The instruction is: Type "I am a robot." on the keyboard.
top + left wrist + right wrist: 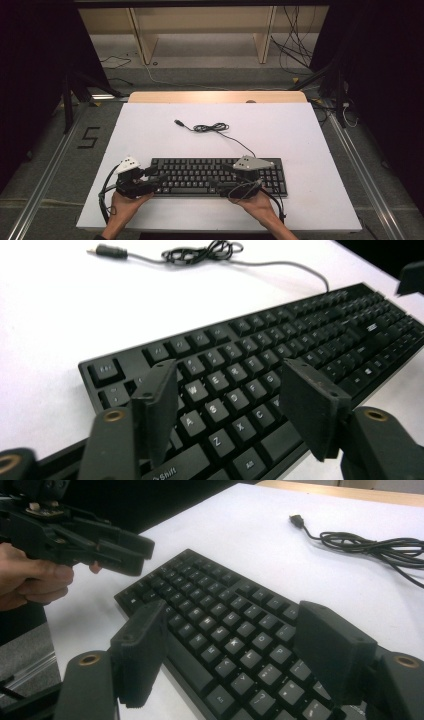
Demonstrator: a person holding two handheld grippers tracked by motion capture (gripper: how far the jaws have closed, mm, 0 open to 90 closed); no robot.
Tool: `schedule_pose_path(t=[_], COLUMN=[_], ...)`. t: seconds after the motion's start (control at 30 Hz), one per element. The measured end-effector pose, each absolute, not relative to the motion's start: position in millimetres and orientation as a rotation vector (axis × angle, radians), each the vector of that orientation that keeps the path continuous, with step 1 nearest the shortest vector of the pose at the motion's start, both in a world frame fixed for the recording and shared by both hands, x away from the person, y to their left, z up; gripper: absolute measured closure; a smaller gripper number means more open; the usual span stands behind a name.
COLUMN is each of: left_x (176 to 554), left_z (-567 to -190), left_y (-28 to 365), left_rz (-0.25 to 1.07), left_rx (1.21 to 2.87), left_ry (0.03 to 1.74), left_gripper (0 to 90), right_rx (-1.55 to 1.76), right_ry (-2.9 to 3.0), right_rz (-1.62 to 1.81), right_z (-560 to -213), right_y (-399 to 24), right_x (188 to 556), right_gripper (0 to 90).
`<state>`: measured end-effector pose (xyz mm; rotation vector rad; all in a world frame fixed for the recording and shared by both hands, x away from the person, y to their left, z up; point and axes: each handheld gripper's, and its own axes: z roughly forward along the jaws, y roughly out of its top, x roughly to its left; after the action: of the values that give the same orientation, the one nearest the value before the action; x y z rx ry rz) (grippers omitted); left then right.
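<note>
Both claws sit nearest us, over the front edge of the keyboard (218,176); we find the left claw (227,407) spread wide, empty, poised above the letter keys at the board's left end; the right claw (227,655) likewise spread and empty, over the keys toward the right end. In the right gripper view the left claw appears side-on, close above the board's left corner. The keyboard lies flat near the front of the white table (150,125), square to its edge; its cable (212,128) runs back from the right rear, loosely coiled, plug free on the table.

We judge the step to be taking hold of the board at both ends; to do it well we advise lowering each claw past the edge, gripping the casing rather than keys, closing evenly, lifting level, and minding the trailing cable.
</note>
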<state>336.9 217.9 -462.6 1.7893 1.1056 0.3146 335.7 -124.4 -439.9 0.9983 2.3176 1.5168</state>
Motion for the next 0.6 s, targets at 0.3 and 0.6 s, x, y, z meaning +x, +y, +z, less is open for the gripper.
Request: schedule_pose_path(t=[0.3, 0.6], left_x=[328.3, 324.4], left_z=[-454.5, -451.1], left_y=[219.8, 220.4], left_rz=[0.341, 0.349], left_rx=[1.716, 1.680], left_ry=[1.033, 0.995], left_gripper=[36.3, 33.0], right_rx=[0.972, 0.930], right_ry=[2.352, 2.419], right_rz=[1.501, 1.473], right_z=[-444.4, -448.4], right_y=[-113.5, -100.5], right_x=[335.8, 336.2], right_gripper=[32.3, 49.8])
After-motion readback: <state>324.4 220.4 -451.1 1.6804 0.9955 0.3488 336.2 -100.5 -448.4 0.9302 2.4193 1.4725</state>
